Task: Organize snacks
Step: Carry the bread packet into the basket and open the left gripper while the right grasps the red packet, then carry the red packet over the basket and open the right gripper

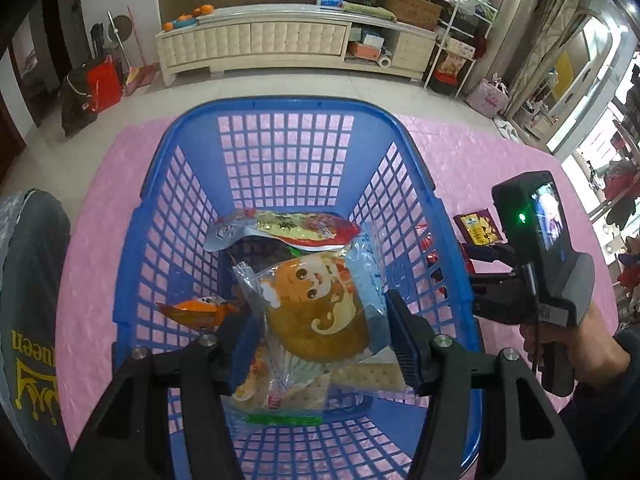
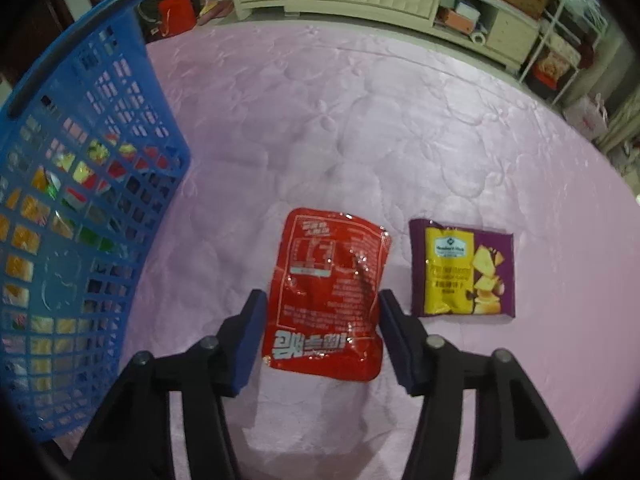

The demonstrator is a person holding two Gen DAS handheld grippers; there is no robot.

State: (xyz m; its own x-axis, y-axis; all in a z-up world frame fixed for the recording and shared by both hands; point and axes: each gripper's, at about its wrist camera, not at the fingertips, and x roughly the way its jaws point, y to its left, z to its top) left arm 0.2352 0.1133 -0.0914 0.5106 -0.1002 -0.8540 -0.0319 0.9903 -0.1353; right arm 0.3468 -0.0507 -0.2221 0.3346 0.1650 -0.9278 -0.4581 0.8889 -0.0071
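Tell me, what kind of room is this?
Probably a home living room: a long cream cabinet stands along the wall, boxes and bags crowd the shelves, and a pink quilted cover lies under the snacks.

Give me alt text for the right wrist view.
The right gripper straddles a red snack packet lying on a pink cloth; a purple-and-yellow chip packet lies right of it, a blue basket holding snacks stands left.

Glossy crinkled foil on the red packet (image 2: pixel 326 292), hard blue plastic lattice basket (image 1: pixel 404 152), soft quilted pink cloth (image 2: pixel 360 120), clear shiny bun wrapper (image 1: pixel 316 300).
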